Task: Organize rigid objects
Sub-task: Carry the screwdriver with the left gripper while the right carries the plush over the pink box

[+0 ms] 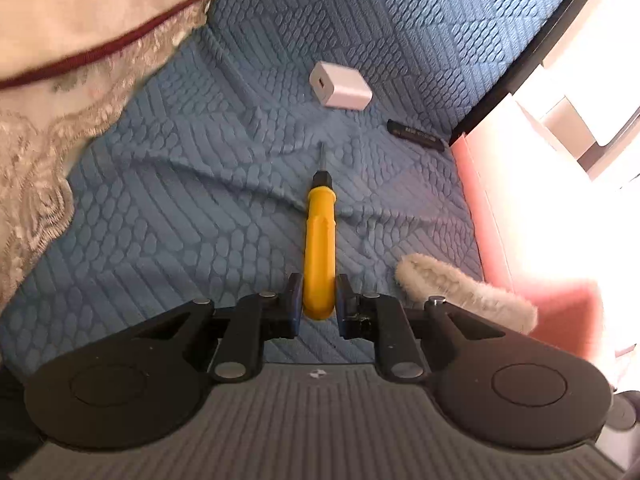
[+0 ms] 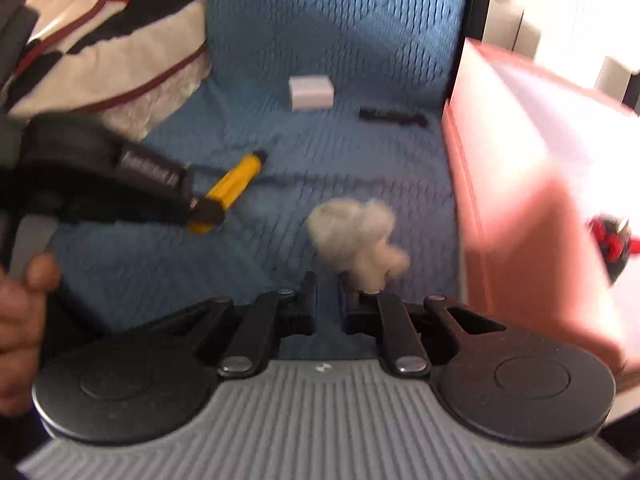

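Observation:
My left gripper (image 1: 319, 300) is shut on the handle of a yellow screwdriver (image 1: 319, 240), whose shaft points away over the blue bedspread (image 1: 180, 200). It also shows in the right wrist view (image 2: 204, 212), holding the screwdriver (image 2: 236, 180). A white charger block (image 1: 340, 86) (image 2: 311, 93) and a black stick-shaped object (image 1: 416, 135) (image 2: 394, 116) lie farther back. My right gripper (image 2: 328, 292) is shut and empty; a fluffy grey toy (image 2: 356, 236) (image 1: 460, 284) lies just ahead and right of it.
A pink box (image 2: 532, 184) (image 1: 552, 304) stands at the right with something red and black (image 2: 610, 236) inside. A lace-edged pillow (image 1: 60, 100) (image 2: 120, 40) lies at the left. The bed's dark edge (image 1: 532, 52) runs at the back right.

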Motion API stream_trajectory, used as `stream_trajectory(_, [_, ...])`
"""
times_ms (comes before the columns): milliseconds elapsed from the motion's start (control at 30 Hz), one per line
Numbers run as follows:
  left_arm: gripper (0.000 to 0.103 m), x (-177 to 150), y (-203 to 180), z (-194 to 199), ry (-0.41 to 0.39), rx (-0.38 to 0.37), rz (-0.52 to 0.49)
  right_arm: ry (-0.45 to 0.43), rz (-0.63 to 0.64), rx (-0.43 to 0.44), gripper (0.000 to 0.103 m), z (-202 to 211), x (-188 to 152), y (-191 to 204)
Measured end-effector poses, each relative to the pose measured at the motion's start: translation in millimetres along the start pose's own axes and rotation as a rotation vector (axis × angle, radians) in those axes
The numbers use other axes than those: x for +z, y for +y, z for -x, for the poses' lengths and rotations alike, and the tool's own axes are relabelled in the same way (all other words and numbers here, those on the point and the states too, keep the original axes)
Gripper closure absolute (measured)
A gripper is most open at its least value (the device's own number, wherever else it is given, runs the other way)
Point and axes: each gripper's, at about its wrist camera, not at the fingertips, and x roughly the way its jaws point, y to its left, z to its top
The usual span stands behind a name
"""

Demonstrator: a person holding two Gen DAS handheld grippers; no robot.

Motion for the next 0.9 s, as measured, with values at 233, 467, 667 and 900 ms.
stream_trajectory(233, [0.078,1.2,4.1,-7.3,0.016,-0.013,0.043,-0.013,-0.032,-0.043,0.036,3.6,-2.4,-7.5])
stream_trajectory(467, [0.067,6.1,1.0,-11.2,-0.001,-0.016,0.040,-0.035,-0.023,-0.061,0.036,-6.7,6.7,-15.3])
stream_trajectory(667, [0.061,9.6,-3.5,-15.8,-0.021,-0.007,0.025,-0.053,0.054,-0.135,0.037,-27.7,17.6,-14.9])
stream_trajectory(900, [0.061,14.4,-9.9,-22.9,-0.062,0.048,-0.022,-0.052,0.096,-0.148,0.068,-40.5,21.2,-10.7])
